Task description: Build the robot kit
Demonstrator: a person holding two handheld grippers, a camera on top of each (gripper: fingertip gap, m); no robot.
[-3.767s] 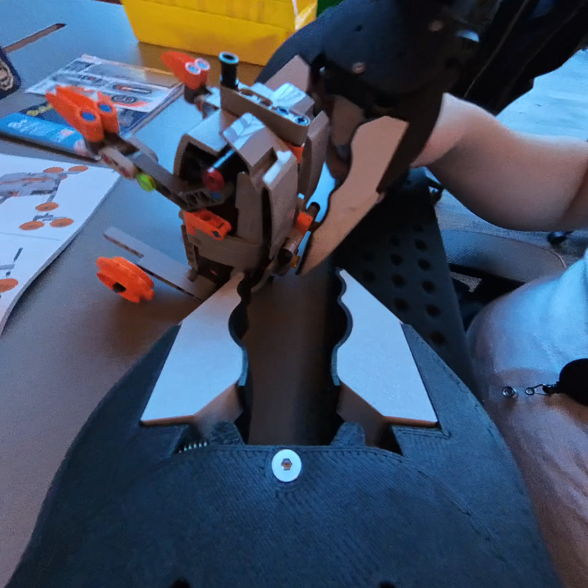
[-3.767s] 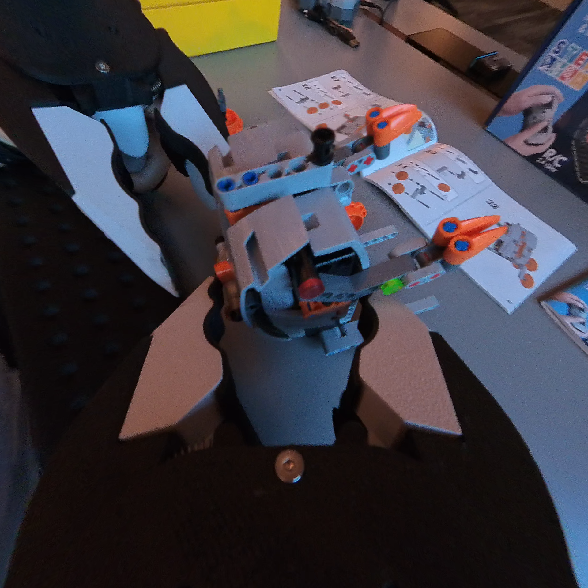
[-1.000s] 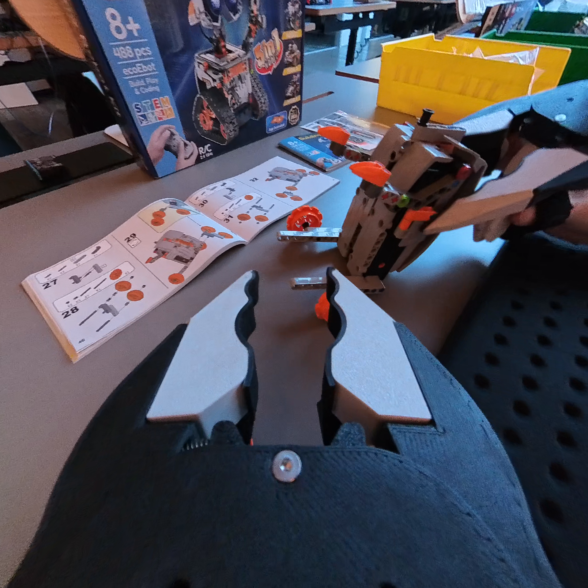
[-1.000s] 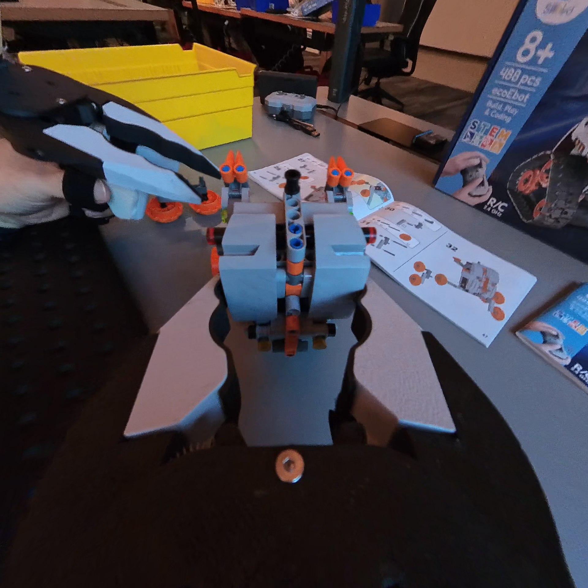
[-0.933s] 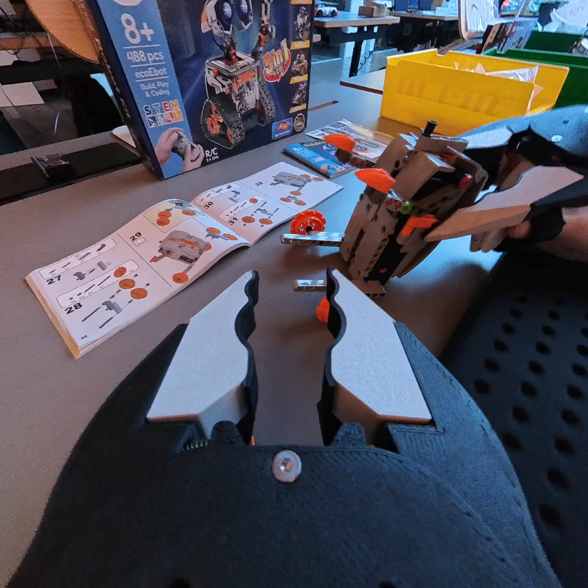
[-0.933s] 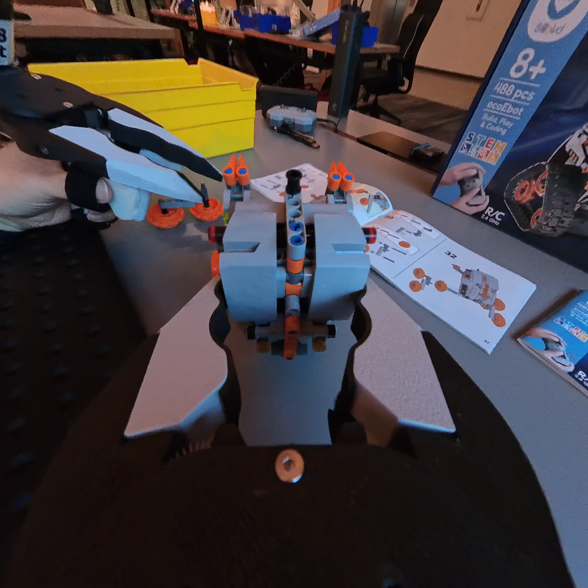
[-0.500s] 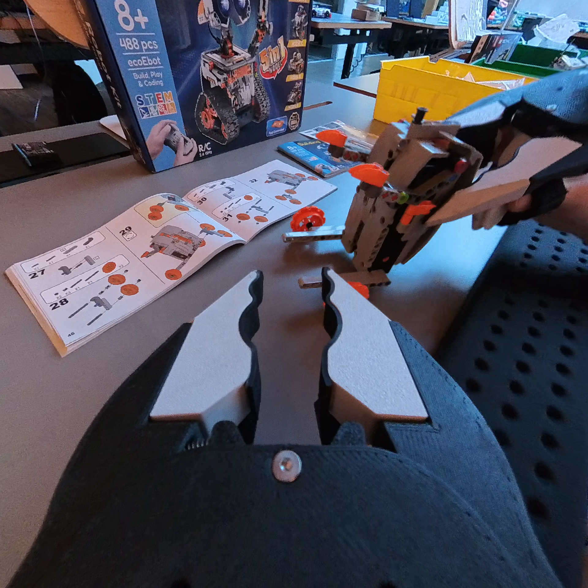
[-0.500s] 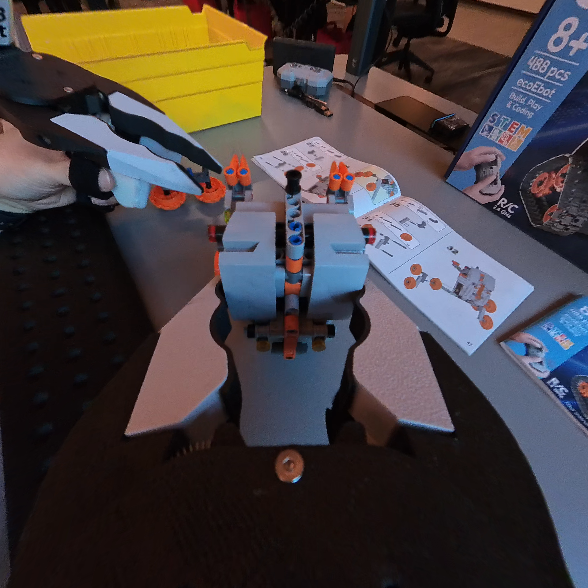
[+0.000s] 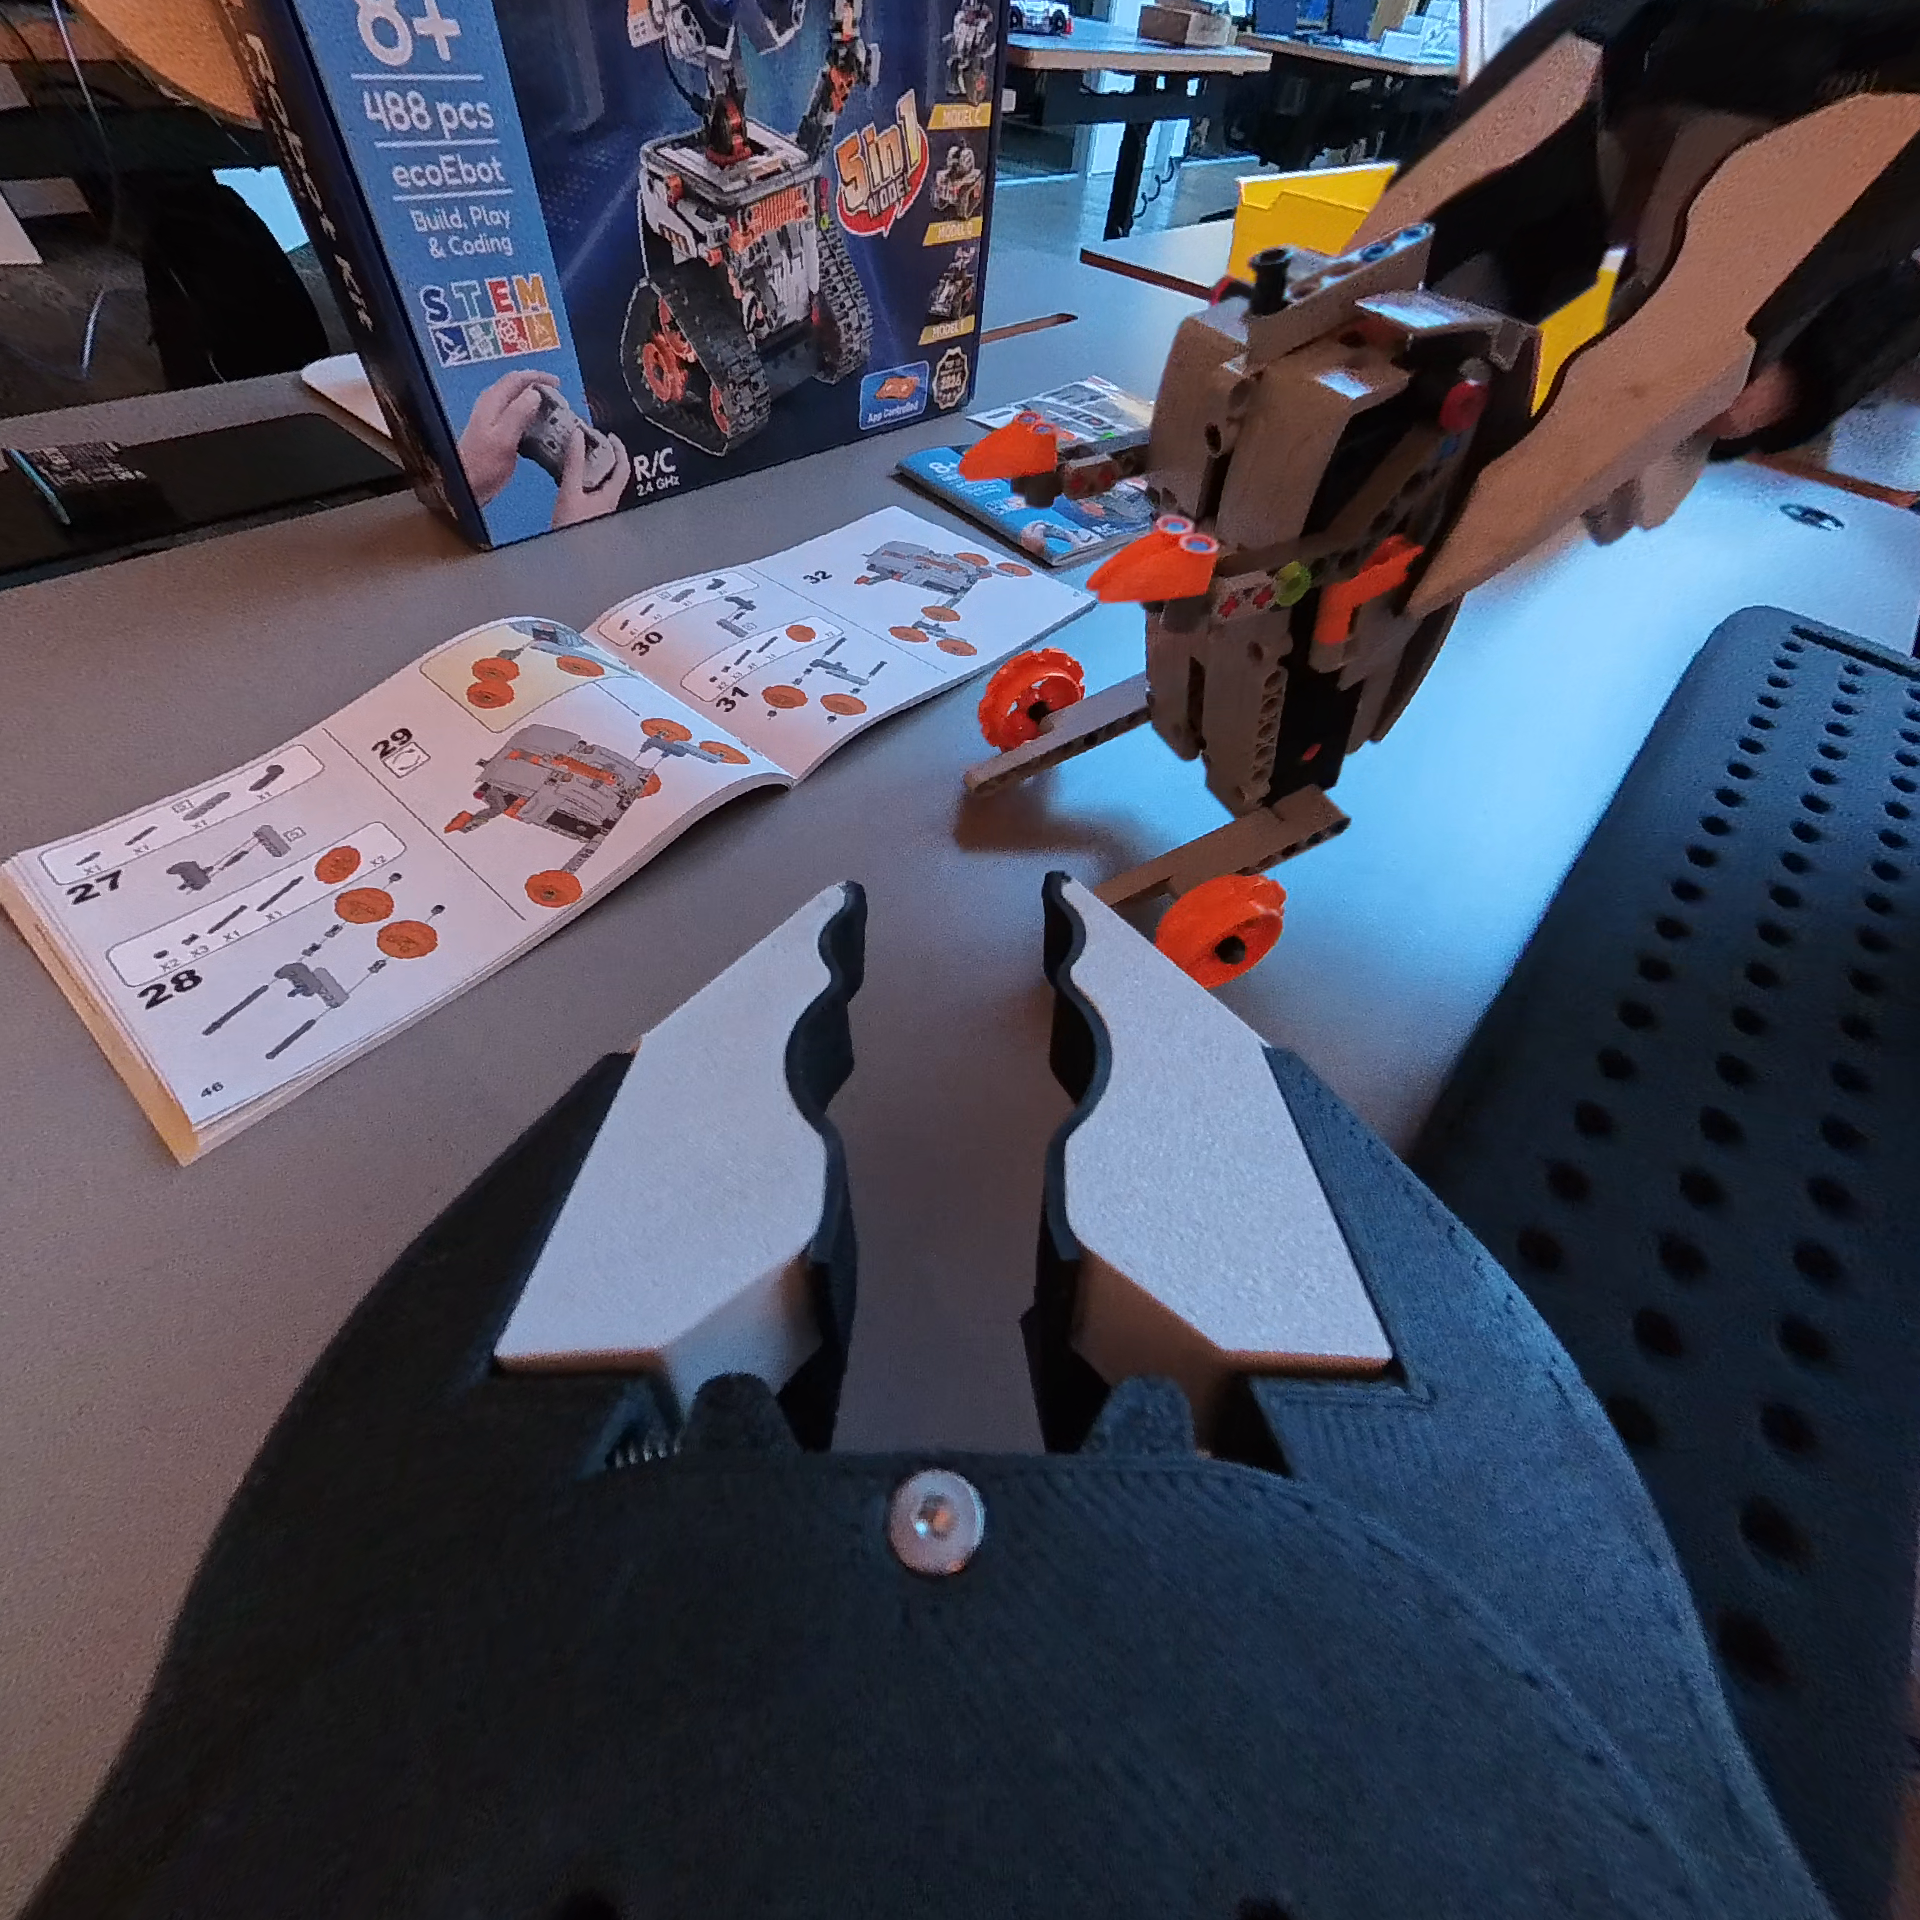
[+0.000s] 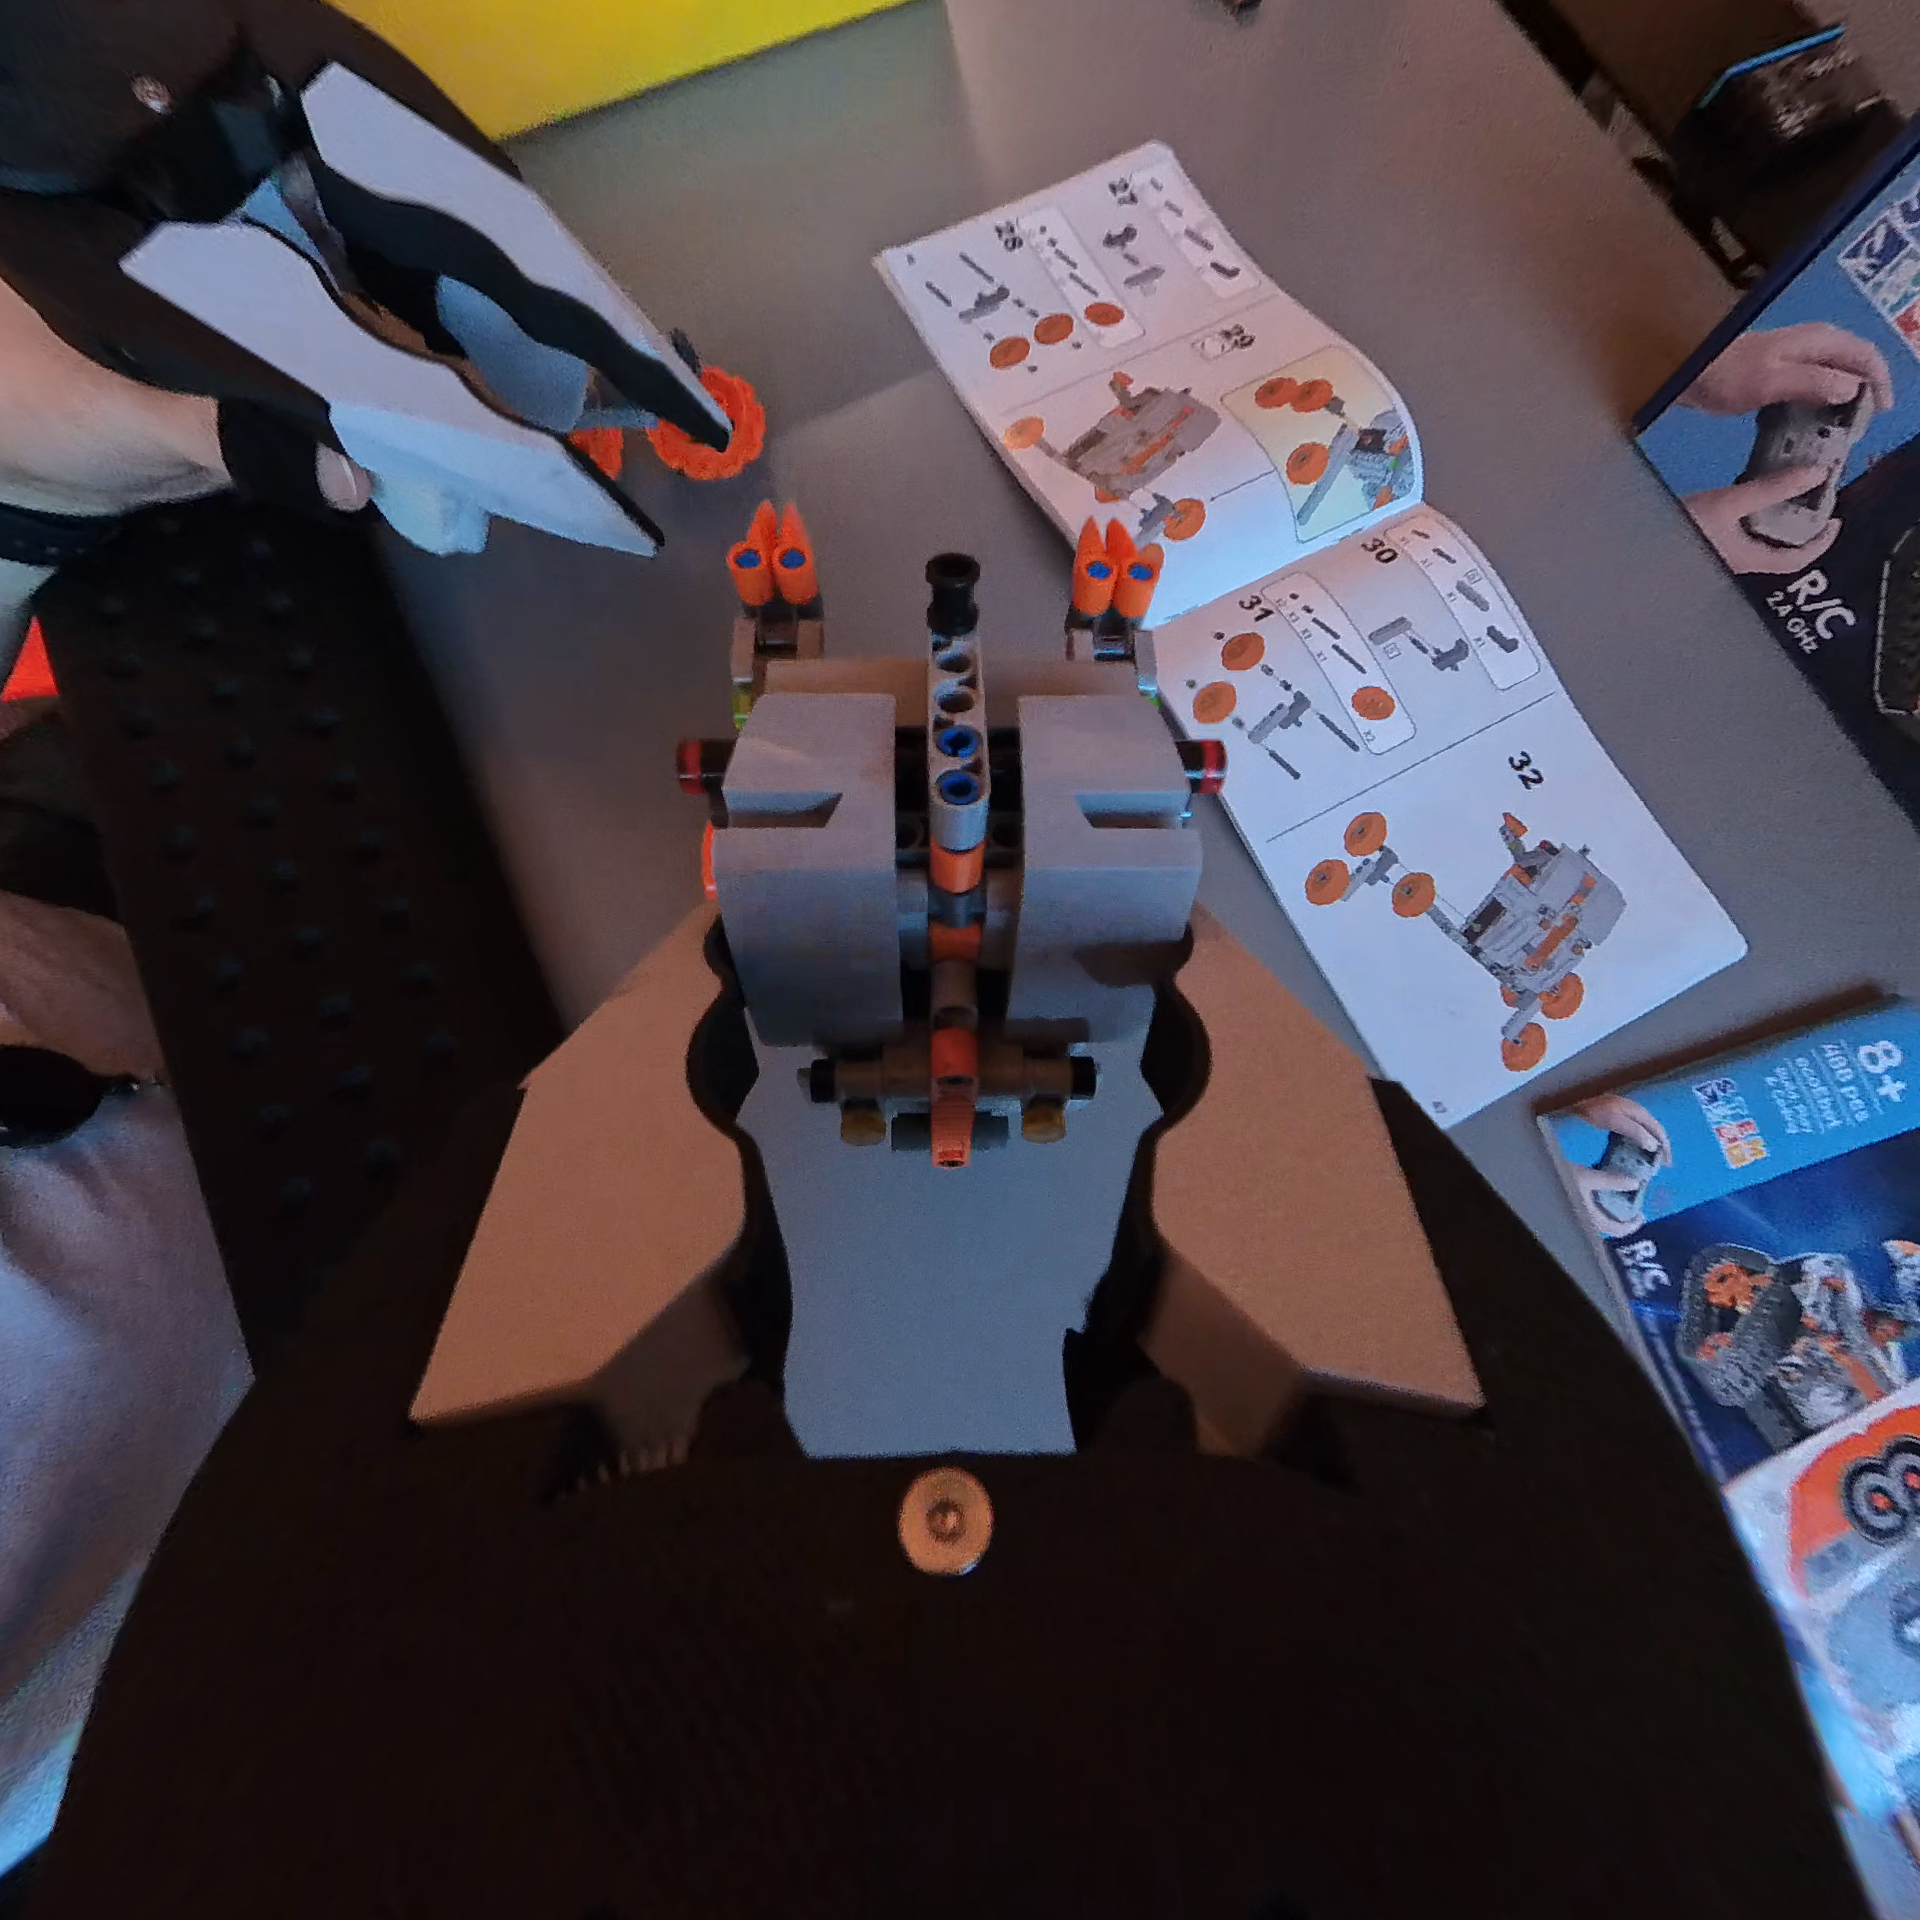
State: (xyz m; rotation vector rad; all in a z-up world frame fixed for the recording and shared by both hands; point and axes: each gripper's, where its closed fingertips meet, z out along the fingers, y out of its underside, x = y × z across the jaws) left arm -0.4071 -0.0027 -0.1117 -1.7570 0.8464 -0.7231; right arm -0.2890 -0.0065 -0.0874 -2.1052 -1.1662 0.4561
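brick robot model (image 10: 951, 852) | clamped in right gripper (image 10: 951, 997) | left gripper (image 9: 951, 935) empty, jaws apart

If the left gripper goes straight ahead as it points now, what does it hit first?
The left gripper points over bare table. Just right of that line sits the brick model's near orange wheel; its right finger might clip it, though depth is unclear.

The left tool (image 9: 951, 914) is held low and angled forward and down, its two pale fingers (image 9: 727, 1091) parted with a clear gap and nothing between them; a bare hand (image 10: 104, 436) grips it from behind. The right tool (image 10: 951, 997) is held higher and tilted downward, its fingers (image 10: 1288, 1174) spread wide and pressed against both sides of a grey block model (image 10: 951, 831).
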